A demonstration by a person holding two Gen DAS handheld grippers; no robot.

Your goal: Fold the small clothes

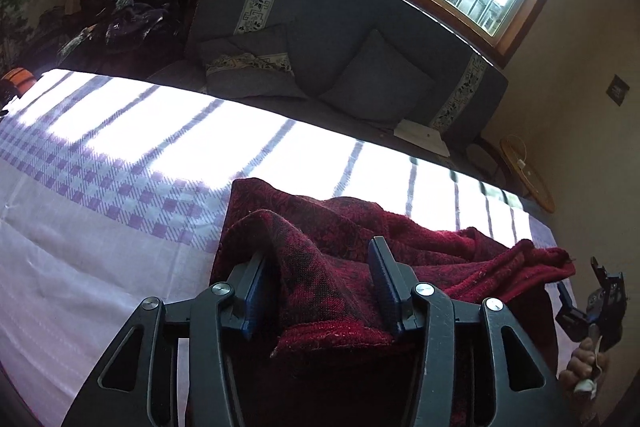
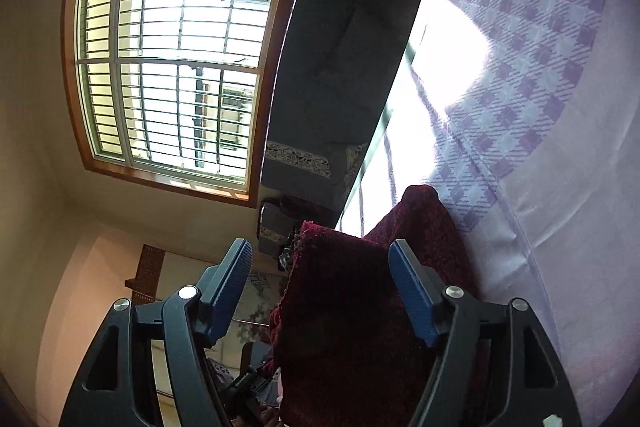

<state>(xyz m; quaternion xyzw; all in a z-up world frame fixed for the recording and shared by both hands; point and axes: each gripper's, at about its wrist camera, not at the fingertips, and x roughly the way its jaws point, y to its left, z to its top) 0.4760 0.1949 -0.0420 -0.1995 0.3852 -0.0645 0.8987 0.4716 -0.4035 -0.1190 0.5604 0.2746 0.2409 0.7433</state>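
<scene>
A dark red knitted garment [image 1: 344, 251] lies bunched on the purple-checked cloth [image 1: 100, 195]. My left gripper [image 1: 320, 279] is open, with a raised fold of the garment between its blue pads [image 1: 384, 283], the pads apart from it. My right gripper [image 2: 320, 283] is open too, its jaws wide, with the garment [image 2: 352, 303] lying between them against the right pad [image 2: 412, 295]. The right gripper also shows at the right edge of the left wrist view [image 1: 592, 303], beside the garment's far end.
A grey sofa [image 1: 352, 39] with cushions runs along the table's far edge under a barred window [image 2: 172, 55]. A dark heap of clothes [image 1: 116, 23] lies on a chair at the back left. A round wooden stool [image 1: 528, 171] stands at the right.
</scene>
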